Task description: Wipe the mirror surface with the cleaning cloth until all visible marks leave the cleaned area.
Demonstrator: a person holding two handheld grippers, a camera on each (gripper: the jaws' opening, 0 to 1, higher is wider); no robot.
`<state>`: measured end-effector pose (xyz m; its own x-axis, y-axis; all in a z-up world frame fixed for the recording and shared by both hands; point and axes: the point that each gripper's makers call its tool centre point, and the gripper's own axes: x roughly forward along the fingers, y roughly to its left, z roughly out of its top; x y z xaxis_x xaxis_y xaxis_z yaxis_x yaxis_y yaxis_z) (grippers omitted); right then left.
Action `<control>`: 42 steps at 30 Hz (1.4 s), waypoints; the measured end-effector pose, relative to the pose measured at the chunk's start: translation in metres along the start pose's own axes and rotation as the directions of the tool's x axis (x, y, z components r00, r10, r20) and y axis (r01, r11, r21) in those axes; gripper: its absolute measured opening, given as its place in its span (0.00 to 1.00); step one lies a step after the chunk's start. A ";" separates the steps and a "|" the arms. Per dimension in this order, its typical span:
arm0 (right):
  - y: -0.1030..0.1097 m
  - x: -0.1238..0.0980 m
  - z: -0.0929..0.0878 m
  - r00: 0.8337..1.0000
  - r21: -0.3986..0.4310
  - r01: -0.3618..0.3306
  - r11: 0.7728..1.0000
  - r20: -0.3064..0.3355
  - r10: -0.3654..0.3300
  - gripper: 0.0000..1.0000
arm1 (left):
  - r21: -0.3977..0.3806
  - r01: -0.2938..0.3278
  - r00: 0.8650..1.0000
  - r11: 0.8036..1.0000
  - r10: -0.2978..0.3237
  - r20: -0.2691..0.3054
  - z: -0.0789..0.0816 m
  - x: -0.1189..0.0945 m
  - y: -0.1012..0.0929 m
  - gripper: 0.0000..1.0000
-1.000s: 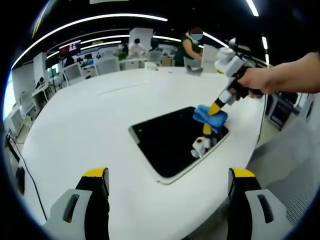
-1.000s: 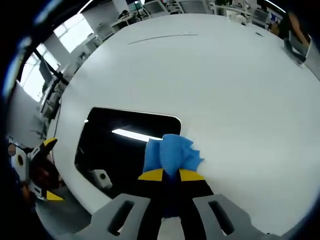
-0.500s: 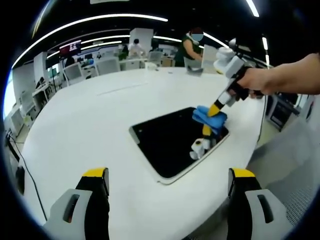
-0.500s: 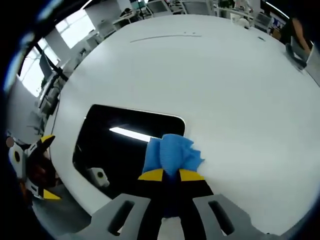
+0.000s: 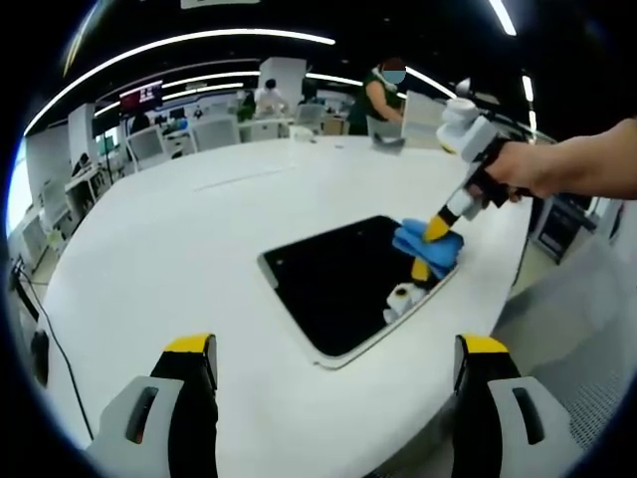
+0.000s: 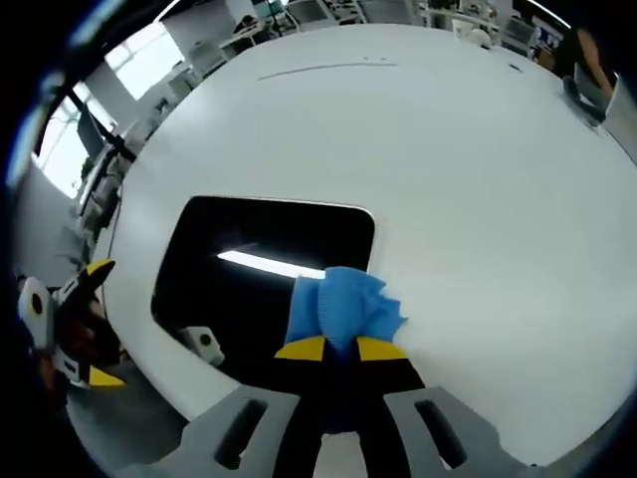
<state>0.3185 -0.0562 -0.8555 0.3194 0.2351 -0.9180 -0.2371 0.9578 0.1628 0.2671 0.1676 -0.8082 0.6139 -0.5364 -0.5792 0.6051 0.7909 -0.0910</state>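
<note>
A dark rectangular mirror [image 5: 343, 279] [image 6: 249, 264] with a pale rim lies flat on the white table [image 5: 179, 239]. My right gripper [image 6: 339, 348] [image 5: 438, 228] is shut on a blue cleaning cloth [image 6: 342, 307] [image 5: 428, 244], pressing it on the mirror's edge nearest the person's hand [image 5: 537, 164]. The mirror reflects a ceiling light and the gripper. My left gripper [image 5: 333, 349] stands open above the near table edge, well short of the mirror. It appears small at the left rim of the right gripper view [image 6: 75, 329].
The round white table [image 6: 468, 169] stretches far beyond the mirror. Chairs and desks [image 5: 214, 127] stand behind it, and a person [image 5: 383, 92] is at the far side. A cable [image 5: 50, 329] hangs at the table's left edge.
The right gripper with the cloth has slid a little along the mirror toward its right edge, as the left gripper view shows. The left gripper has stayed put.
</note>
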 end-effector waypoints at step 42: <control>0.014 -0.011 -0.030 1.000 0.032 0.021 0.999 -0.004 -0.021 0.04 | 0.009 0.007 1.000 1.000 -0.007 0.000 0.000 0.001 -0.001 0.99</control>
<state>0.2845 -0.0497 -0.8538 0.3203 0.2144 -0.9227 -0.2006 0.9673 0.1551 0.2671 0.1660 -0.8091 0.6095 -0.5418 -0.5788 0.6139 0.7845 -0.0878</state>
